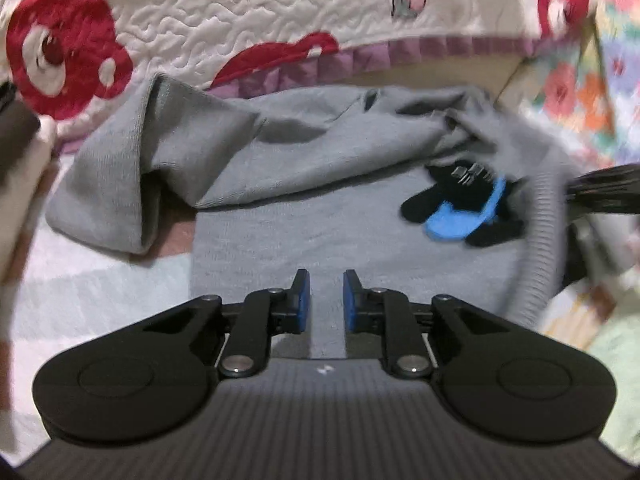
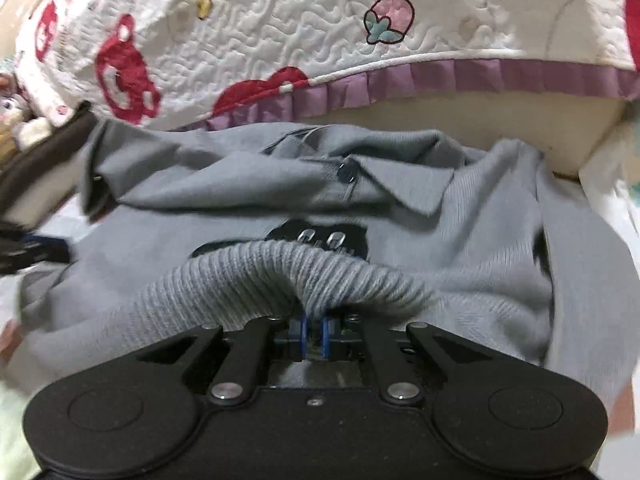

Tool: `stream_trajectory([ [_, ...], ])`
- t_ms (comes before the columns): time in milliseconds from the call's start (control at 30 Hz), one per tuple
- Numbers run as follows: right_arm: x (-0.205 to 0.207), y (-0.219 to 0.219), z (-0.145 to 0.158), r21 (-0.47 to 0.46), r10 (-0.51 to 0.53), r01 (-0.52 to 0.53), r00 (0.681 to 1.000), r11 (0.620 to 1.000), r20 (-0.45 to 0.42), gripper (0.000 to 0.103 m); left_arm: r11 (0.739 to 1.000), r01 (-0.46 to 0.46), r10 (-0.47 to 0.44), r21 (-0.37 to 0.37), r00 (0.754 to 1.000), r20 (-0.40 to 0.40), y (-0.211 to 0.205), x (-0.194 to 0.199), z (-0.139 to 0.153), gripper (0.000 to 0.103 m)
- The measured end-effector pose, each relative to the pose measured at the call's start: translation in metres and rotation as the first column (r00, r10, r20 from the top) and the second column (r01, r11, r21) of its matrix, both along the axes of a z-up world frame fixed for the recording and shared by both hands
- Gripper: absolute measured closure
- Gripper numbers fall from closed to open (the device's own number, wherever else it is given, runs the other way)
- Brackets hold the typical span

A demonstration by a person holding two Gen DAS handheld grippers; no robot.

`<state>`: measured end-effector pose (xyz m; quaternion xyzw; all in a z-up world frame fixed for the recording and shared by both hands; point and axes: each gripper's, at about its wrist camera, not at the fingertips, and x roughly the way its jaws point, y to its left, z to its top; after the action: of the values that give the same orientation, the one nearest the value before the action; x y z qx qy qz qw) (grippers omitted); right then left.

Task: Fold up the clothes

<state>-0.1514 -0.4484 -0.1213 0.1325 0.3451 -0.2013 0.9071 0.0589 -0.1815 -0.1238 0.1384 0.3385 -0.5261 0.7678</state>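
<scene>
Ribbed grey hem [image 2: 288,280] bunches right in front of me in the right wrist view, low centre of the frame, and my right jaws [image 2: 315,330] are clamped together on it, the knit humped up over the blue pads. That hem belongs to the grey sweater [image 1: 304,184], the largest thing in both views: it lies spread across the middle of each frame on the bed, one sleeve [image 1: 120,184] folded over at the left of the left wrist view, the collar [image 2: 400,184] with a dark button [image 2: 347,172] rumpled at the upper centre of the right wrist view. Behind it, filling the top of both frames, is a white quilt [image 1: 248,12] with red bears and a purple frill [image 2: 480,76] along its edge. On the sweater's chest sits a black and blue patch [image 1: 460,208], right of centre in the left wrist view. My left jaws [image 1: 326,300] stand a little apart at the lower centre of that view, above the flat grey cloth, with nothing between the pads.
</scene>
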Motion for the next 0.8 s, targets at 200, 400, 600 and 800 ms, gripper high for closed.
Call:
stream_trajectory([
  [200, 0.029, -0.024, -0.005, 0.006, -0.045, 0.046, 0.998, 0.999, -0.050, 0.097, 0.986, 0.149, -0.157, -0.078, 0.982, -0.107, 0.016, -0.013, 0.011, 0.031],
  [400, 0.018, -0.051, -0.010, 0.192, -0.173, 0.164, 0.984, 0.968, 0.031, 0.097, 0.978, 0.187, -0.190, 0.090, 0.982, 0.025, -0.007, -0.030, -0.016, 0.025],
  [600, 0.002, -0.051, -0.006, 0.284, -0.153, 0.116, 0.982, 0.952, 0.112, 0.074, 0.996, -0.009, 0.003, 0.087, 0.998, 0.067, -0.031, 0.008, -0.013, 0.028],
  [800, -0.001, 0.002, 0.008, -0.002, -0.026, 0.026, 1.000, 1.000, -0.012, 0.049, 0.978, -0.203, 0.205, 0.048, 0.978, -0.047, -0.038, 0.055, -0.006, 0.029],
])
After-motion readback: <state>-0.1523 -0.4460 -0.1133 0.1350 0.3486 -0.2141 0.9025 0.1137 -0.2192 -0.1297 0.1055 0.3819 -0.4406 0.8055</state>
